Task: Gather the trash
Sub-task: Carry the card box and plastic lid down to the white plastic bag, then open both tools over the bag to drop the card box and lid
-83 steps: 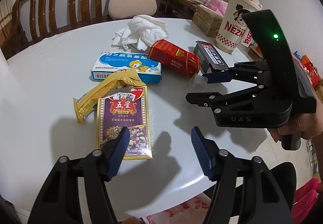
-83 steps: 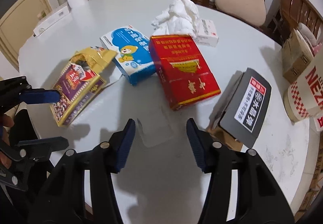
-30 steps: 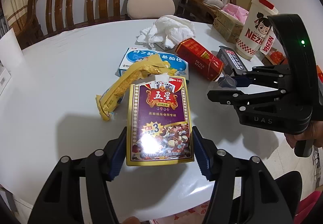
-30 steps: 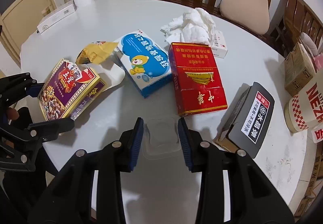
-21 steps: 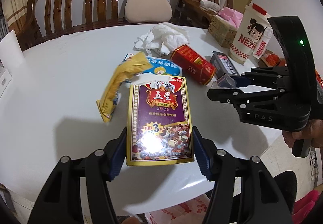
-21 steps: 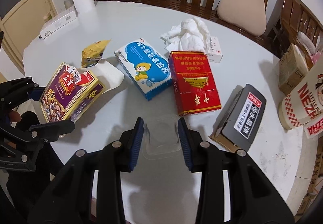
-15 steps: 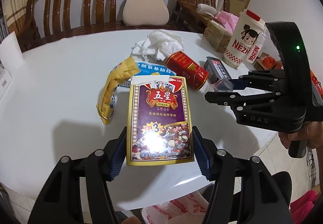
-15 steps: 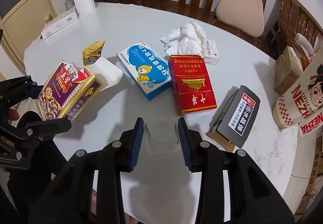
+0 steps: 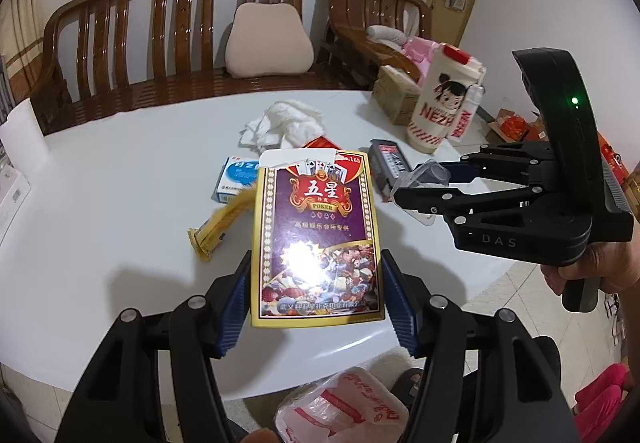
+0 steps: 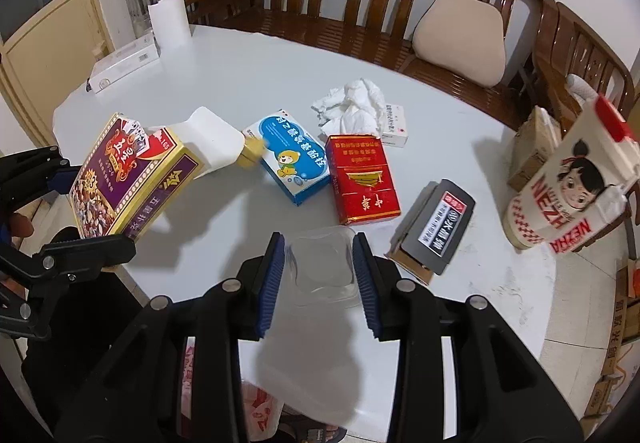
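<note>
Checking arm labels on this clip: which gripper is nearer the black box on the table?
Right. The right gripper, holding a clear tray, hangs beside the black box; the left gripper carries the card box farther off.

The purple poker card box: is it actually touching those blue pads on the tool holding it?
Touching. In the left wrist view both blue pads of the left gripper press against the side edges of the purple poker card box, holding it clear of the white table.

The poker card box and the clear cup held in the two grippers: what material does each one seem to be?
Poker card box: likely glossy printed cardboard; a bright glare spot sits on its face, and its edges are sharply folded. Clear cup: probably thin transparent plastic; the white table shows through its walls between the pads of the right gripper. The left gripper clamps the box's sides.
</note>
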Demonstrator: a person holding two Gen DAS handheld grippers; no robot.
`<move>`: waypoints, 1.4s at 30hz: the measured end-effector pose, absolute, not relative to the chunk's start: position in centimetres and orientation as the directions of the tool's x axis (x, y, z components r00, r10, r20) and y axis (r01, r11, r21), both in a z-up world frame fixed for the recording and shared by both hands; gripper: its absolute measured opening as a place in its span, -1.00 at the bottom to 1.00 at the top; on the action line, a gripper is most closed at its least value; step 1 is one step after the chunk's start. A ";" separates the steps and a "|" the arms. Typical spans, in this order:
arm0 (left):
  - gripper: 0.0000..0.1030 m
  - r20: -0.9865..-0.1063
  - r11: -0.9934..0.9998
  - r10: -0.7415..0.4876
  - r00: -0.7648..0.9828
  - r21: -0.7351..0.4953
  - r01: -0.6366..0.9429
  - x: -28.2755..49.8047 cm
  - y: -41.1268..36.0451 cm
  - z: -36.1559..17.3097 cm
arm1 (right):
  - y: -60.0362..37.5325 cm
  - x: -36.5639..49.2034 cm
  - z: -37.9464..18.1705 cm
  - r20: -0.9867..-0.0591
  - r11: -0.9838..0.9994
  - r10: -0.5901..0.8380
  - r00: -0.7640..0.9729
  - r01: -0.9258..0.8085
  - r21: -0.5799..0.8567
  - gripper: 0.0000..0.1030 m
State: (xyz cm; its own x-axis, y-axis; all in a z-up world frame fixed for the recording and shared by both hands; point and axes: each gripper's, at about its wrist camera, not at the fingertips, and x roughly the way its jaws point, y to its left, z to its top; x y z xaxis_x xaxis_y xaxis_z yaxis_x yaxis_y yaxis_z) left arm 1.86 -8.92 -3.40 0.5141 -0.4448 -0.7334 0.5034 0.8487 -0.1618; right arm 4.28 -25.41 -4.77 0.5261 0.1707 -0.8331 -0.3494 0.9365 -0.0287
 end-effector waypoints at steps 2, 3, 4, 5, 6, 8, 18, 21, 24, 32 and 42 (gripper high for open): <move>0.14 -0.728 0.842 -0.453 0.515 -0.158 0.516 1.1 -9.0 -2.8 | -25.4 3.5 -4.0 -0.829 0.937 0.171 0.533 -0.347 -0.030 -0.33; 0.14 -0.726 0.839 -0.454 0.517 -0.152 0.523 0.7 -9.1 -2.5 | -25.4 3.1 -3.7 -0.827 0.938 0.169 0.537 -0.346 -0.033 -0.33; 0.14 -0.724 0.835 -0.457 0.517 -0.149 0.529 0.4 -9.0 -2.3 | -25.4 2.7 -3.5 -0.825 0.937 0.167 0.540 -0.346 -0.037 -0.33; 0.14 -0.722 0.832 -0.460 0.516 -0.148 0.535 -0.1 -9.0 -2.0 | -25.4 2.3 -3.3 -0.824 0.937 0.167 0.541 -0.347 -0.038 -0.33; 0.14 -0.721 0.826 -0.465 0.513 -0.144 0.545 -0.8 -9.0 -1.7 | -25.4 1.7 -2.9 -0.822 0.936 0.166 0.544 -0.349 -0.042 -0.33; 0.14 -0.717 0.818 -0.474 0.512 -0.143 0.557 -1.5 -8.9 -1.2 | -25.3 0.6 -2.3 -0.819 0.936 0.165 0.550 -0.349 -0.045 -0.33; 0.14 -0.730 0.787 -0.497 0.469 -0.151 0.598 -6.9 -6.6 -2.2 | -24.2 -6.8 -2.2 -0.819 0.932 0.178 0.546 -0.361 -0.038 -0.33; 0.14 -0.752 0.779 -0.492 0.438 -0.156 0.608 -8.8 -6.0 -4.0 | -23.6 -9.2 -3.5 -0.829 0.930 0.188 0.526 -0.368 -0.022 -0.33; 0.14 -0.776 0.771 -0.487 0.402 -0.165 0.616 -10.5 -5.5 -5.9 | -22.8 -11.6 -5.6 -0.845 0.928 0.198 0.496 -0.372 -0.001 -0.33; 0.14 -0.852 0.767 -0.437 0.287 -0.186 0.615 -13.6 -5.0 -12.8 | -20.6 -15.6 -12.5 -0.898 0.923 0.199 0.392 -0.384 0.036 -0.33; 0.15 -0.923 0.775 -0.353 0.155 -0.195 0.601 -15.4 -5.4 -20.5 | -19.7 -16.3 -19.4 -0.936 0.933 0.199 0.291 -0.348 0.090 -0.31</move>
